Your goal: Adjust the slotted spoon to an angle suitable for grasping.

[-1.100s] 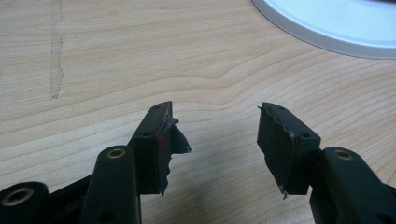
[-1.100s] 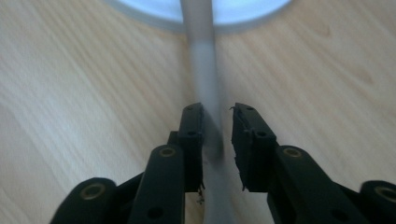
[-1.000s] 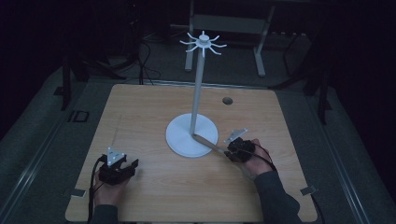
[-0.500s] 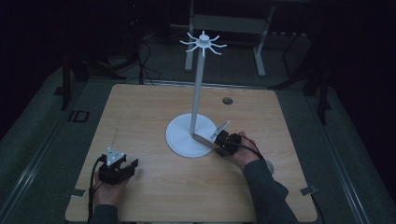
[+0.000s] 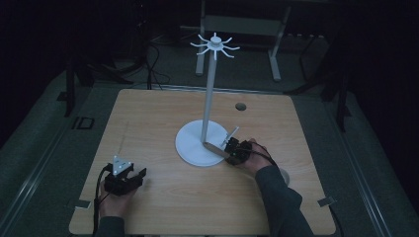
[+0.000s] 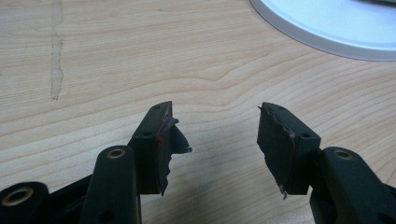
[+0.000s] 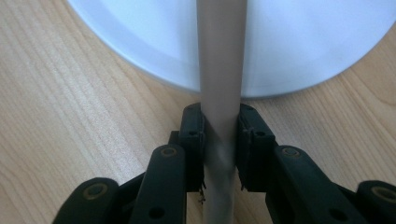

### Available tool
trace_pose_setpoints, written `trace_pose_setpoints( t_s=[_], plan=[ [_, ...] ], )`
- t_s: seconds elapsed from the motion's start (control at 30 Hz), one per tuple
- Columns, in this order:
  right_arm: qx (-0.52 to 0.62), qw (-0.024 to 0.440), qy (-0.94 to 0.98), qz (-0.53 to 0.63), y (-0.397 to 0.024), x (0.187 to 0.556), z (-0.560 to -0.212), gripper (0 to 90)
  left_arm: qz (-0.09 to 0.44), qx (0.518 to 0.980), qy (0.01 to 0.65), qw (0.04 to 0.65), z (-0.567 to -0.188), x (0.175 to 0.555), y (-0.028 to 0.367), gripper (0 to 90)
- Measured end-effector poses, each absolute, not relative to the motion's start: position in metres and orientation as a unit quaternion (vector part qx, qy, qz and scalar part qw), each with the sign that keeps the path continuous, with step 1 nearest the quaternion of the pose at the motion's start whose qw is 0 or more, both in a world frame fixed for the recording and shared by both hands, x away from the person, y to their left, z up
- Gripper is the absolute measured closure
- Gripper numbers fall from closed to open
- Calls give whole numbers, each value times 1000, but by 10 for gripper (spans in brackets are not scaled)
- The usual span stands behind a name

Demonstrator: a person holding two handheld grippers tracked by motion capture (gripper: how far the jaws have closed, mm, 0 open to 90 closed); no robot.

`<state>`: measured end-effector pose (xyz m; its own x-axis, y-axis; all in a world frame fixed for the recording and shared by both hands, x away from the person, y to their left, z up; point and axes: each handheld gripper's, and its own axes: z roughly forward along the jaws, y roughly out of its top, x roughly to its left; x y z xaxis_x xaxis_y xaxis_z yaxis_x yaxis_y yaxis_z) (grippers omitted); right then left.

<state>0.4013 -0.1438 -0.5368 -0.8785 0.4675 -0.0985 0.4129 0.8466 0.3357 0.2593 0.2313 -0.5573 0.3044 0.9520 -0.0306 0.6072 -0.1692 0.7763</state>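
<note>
A white stand rises from a round base (image 5: 192,145) at mid-table, its thin pole (image 5: 209,94) ending in a ring of hooks (image 5: 215,45). A flat beige strip (image 5: 215,149) lies across the base's near right rim. My right gripper (image 5: 230,150) is shut on this strip. Its jaws have just been closing, and in the right gripper view the beige strip (image 7: 220,56) runs from between the right gripper (image 7: 220,128) jaws out over the white base (image 7: 140,37). My left gripper (image 5: 139,176) rests at the front left, and in its own view the left gripper (image 6: 215,135) is open with nothing in it.
The wooden table (image 5: 148,123) has a small round hole (image 5: 240,106) behind the stand. The left gripper view catches the base's rim (image 6: 327,28) at top right. Dark floor and metal frame legs surround the table.
My right gripper has slid left toward the stand's base, carrying the beige strip farther over it. The left gripper has stayed put.
</note>
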Motion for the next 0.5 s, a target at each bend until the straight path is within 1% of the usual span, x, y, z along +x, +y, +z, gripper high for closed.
trace_pose_setpoints(
  t_s=[0.5],
  plan=[
    [217,109,954,178,-149,390,-524,746,244,726,537,355,-557,260,231,462]
  ],
)
